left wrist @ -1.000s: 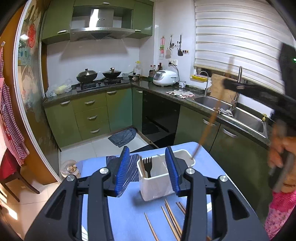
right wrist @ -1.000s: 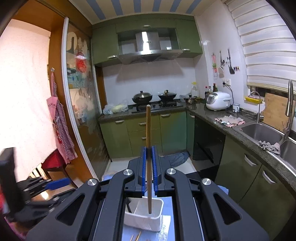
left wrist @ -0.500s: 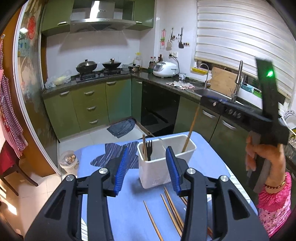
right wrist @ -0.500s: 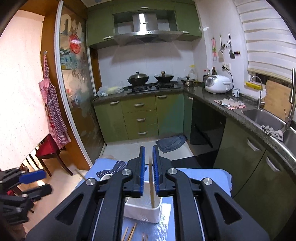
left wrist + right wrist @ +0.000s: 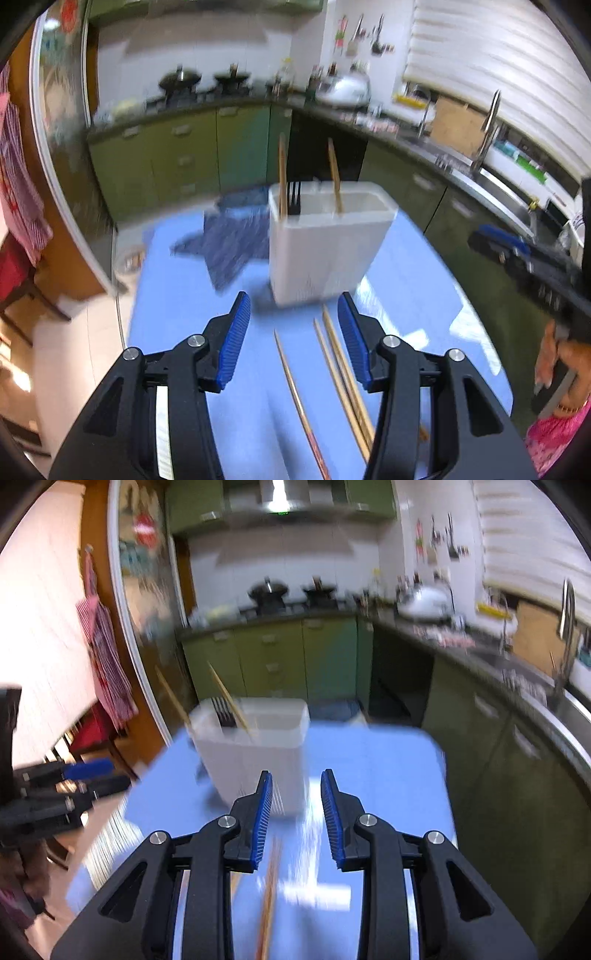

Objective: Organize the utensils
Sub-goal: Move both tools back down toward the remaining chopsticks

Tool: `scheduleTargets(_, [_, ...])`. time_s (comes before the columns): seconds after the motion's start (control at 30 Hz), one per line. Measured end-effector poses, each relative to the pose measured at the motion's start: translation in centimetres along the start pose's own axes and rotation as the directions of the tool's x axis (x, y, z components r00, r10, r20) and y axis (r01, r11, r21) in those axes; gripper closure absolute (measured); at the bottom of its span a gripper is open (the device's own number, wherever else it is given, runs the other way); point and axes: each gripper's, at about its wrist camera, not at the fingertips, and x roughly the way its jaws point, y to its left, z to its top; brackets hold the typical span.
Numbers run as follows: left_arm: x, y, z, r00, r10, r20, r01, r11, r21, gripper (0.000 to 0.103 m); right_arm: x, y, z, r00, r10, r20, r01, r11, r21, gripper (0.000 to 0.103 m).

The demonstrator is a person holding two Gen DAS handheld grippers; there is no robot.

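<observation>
The blue-topped table carries a white rectangular plastic utensil holder w/ two wooden chopsticks and a dark fork standing in it — it sits toward the table's far edge, roughly mid-width. Loose wooden chopsticks lie flat on the table nearer the front edge, just short of the holder's base, long axes running front-to-back, i.e. roughly along the line both grippers point. The left gripper is parted wide w/ nothing pinched; its jaws have just been opening, and in the left wrist view the loose sticks lie below and between the blue pads, a pair close to the right pad and a single stick nearer the middle. The right gripper is also apart and empty, jaws just been opening too; in the right wrist view a blurred stick runs under the left pad, and the holder stands ahead and a bit left. Whether either gripper's pads touch the table can't be told — both views are motion-blurred. Judged from this, the left gripper is the better placed for the next pick: sticks already sit inside its span, but since they lie parallel to the fingers, closing would pinch across the thin width, so it prob. needs to come down square and centre on one stick, not the pair.
</observation>
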Motion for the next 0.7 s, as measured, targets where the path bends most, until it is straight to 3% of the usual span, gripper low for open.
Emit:
scheduleTargets(0.1, [3.0,0.3,-1.8,0.993,0.004,-0.114,-0.008,1.000,-0.028,0.056,1.6,-1.1,-3.6,0.997,-0.014,-0.075,0.017,0.999,0.032,0.075])
scheduleTargets(0.23, [7.0,0.3,-3.6,0.970,-0.003,-0.243,-0.012,0.998,-0.060,0.073,3.3,-1.9,-6.5,0.989,0.000,-0.145,0.010,0.997,0.073,0.075])
scheduleTargets(0.3, [8.9,0.4,-4.2,0.956,0.002,-0.295,-0.024,0.997,-0.072,0.073,3.6,-2.1,-7.5,0.987,0.011,-0.159,0.003,0.996,0.084,0.071])
scheduleTargets(0.5, [12.4,0.8,-5.3,0.927,0.008,-0.374,-0.049,0.994,-0.099,0.076,3.8,-2.3,-7.7,0.986,0.022,-0.163,-0.008,0.996,0.089,0.070])
scheduleTargets(0.7, [14.0,0.9,-5.5,0.913,0.032,-0.407,-0.076,0.993,-0.091,0.081,4.2,-2.1,-6.9,0.984,0.029,-0.173,-0.012,0.995,0.097,0.070])
